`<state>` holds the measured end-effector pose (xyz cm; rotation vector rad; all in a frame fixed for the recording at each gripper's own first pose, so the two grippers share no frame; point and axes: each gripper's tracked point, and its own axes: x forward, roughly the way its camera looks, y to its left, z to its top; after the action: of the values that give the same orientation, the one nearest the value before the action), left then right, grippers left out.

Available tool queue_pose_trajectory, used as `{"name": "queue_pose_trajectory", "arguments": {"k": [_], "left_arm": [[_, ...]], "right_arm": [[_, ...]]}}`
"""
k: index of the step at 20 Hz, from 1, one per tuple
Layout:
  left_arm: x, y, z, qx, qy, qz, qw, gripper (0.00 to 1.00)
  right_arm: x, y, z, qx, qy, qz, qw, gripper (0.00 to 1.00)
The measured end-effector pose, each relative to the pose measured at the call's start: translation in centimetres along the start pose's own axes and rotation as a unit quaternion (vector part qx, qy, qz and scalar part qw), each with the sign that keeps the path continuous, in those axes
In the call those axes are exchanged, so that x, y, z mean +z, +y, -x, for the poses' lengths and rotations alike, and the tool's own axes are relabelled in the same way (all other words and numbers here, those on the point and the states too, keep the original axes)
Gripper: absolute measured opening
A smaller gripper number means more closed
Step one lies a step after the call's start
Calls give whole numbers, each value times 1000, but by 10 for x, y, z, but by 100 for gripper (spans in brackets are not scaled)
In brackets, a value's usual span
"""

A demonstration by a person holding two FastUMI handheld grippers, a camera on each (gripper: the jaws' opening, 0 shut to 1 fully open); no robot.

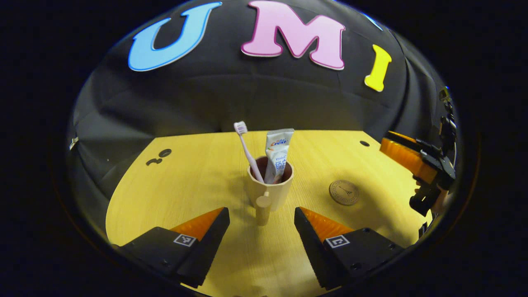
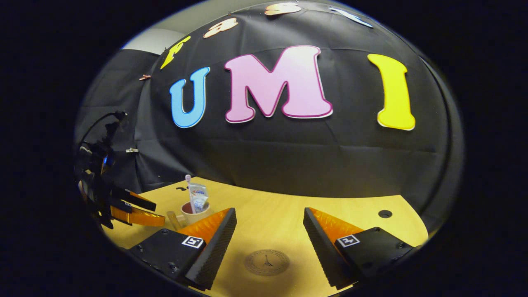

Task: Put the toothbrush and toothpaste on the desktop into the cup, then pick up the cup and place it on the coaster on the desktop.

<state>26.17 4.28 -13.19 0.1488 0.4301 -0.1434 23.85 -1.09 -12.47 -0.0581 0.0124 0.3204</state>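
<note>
Beige handled cup (image 1: pixel 270 187) standing upright mid-desktop, holding pink toothbrush (image 1: pixel 246 149) and white toothpaste (image 1: pixel 277 156); round brown coaster (image 1: pixel 343 192) lying to its right, apart.

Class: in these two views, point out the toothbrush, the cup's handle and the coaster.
toothbrush (image 1: pixel 240 127): left gripper view, on the bristle head.
cup's handle (image 1: pixel 262 210): left gripper view, on the peg's middle.
coaster (image 1: pixel 343 192): left gripper view, on the disc's centre.

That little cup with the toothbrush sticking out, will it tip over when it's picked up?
Possibly. The toothbrush and toothpaste rise well above the cup rim, so it looks top-heavy. Its side handle offers a grip, but lifting there may tilt it.
</note>
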Motion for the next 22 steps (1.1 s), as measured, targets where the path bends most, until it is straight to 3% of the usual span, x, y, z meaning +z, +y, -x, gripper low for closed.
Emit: {"name": "queue_pose_trajectory", "arguments": {"k": [7, 11, 19, 21, 22], "left_arm": [[-6, -2, -48, -24, 117, -33, 992, 98], [-9, 6, -63, -15, 170, -51, 984, 94], [-16, -4, -73, -28, 244, -106, 963, 66], [-14, 3, -74, -11, 251, -117, 961, 51], [-16, 3, -74, -9, 255, -114, 960, 34]], "right_arm": [[-32, -58, 44, -61, 51, -29, 996, 100], [-57, -101, 80, -109, 73, -46, 990, 100], [-73, -151, 125, -165, 101, -59, 979, 98], [-76, -153, 131, -168, 110, -60, 978, 98], [-77, -152, 133, -167, 114, -61, 977, 99]]}}
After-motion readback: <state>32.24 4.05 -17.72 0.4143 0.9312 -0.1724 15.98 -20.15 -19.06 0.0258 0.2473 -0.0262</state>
